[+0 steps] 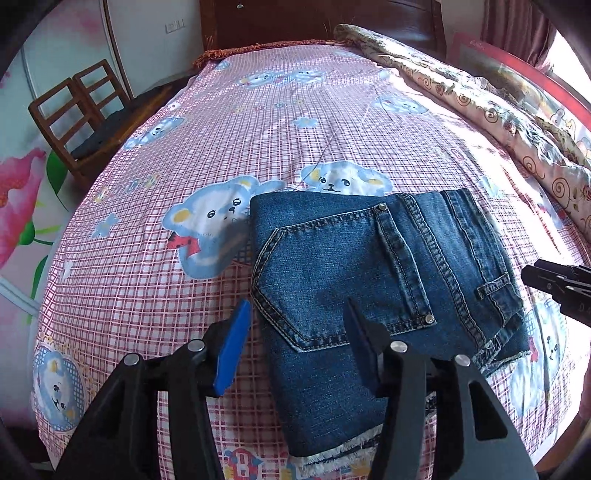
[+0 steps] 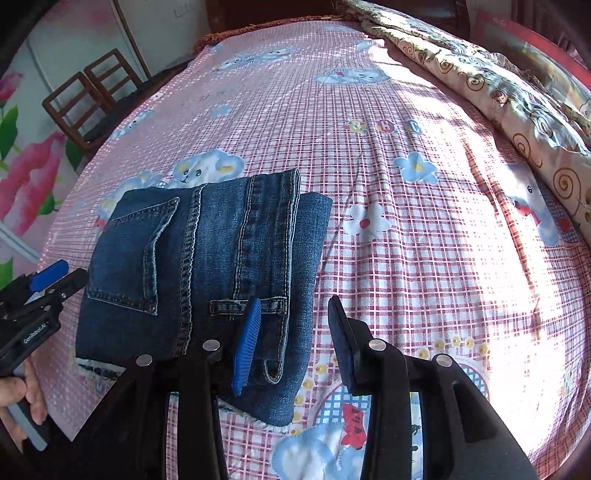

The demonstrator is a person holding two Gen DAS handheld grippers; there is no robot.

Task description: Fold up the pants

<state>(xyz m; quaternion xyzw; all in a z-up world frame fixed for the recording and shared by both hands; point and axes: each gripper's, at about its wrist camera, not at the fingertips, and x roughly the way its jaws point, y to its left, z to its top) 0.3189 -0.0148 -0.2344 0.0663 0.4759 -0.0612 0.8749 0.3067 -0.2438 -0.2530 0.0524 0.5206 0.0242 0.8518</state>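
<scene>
The blue denim pants (image 1: 369, 280) lie folded into a compact rectangle on the bed, back pocket up; they also show in the right wrist view (image 2: 207, 266). My left gripper (image 1: 295, 347) is open and empty, hovering over the near left edge of the fold. My right gripper (image 2: 291, 343) is open and empty over the near right corner of the pants, by a belt loop (image 2: 236, 306). The right gripper shows at the right edge of the left view (image 1: 557, 291); the left gripper shows at the left of the right view (image 2: 48, 291).
The bed has a pink checked sheet with bear prints (image 1: 258, 129). A rolled floral quilt (image 1: 498, 122) lies along the right side. Two wooden chairs (image 1: 74, 114) stand left of the bed. A dark headboard (image 1: 314, 22) is at the far end.
</scene>
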